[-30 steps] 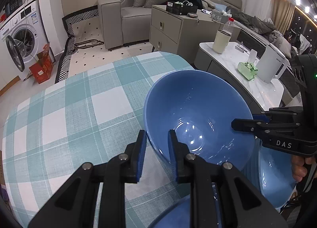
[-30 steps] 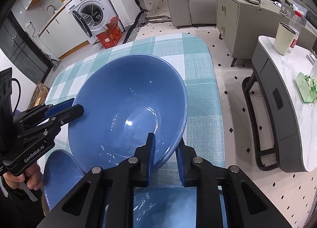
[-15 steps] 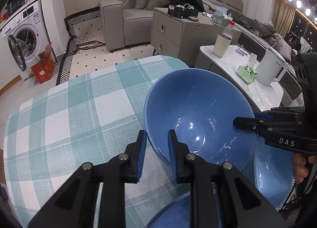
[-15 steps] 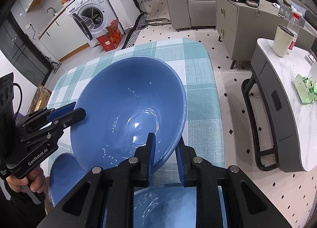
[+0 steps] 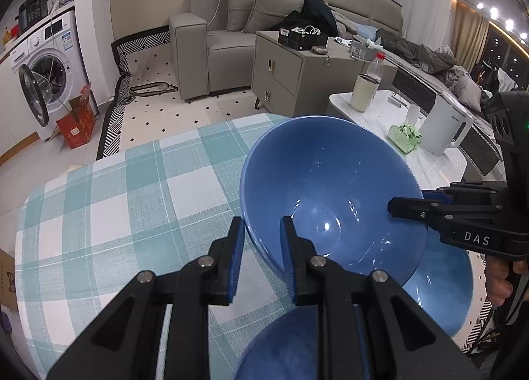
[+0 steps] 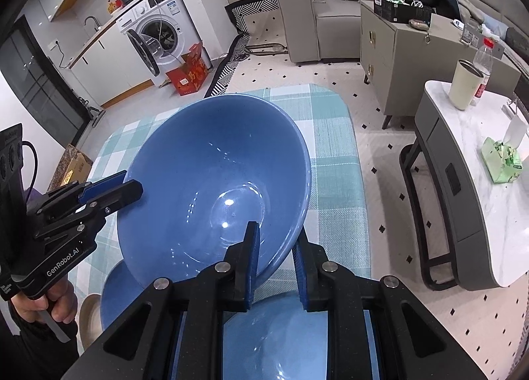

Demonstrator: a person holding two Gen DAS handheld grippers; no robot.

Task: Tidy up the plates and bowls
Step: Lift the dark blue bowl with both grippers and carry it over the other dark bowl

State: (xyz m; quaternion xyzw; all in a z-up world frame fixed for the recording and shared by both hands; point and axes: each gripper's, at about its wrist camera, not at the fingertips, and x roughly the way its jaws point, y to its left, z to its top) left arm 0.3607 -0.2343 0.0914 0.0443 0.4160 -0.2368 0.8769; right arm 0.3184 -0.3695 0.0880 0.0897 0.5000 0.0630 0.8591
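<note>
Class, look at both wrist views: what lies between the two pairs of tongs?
The large glossy blue bowl: the left tongs clamp one rim, the right tongs the opposite rim. Both views show it.

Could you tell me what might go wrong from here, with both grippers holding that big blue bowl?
The bowl hangs tilted, pinched only at its thin rim by the left gripper and right gripper; it could slip. Blue dishes sit right underneath, so a drop could chip them.

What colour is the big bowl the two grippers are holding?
The big bowl is plain blue, inside and out. The right wrist view shows it best.
</note>
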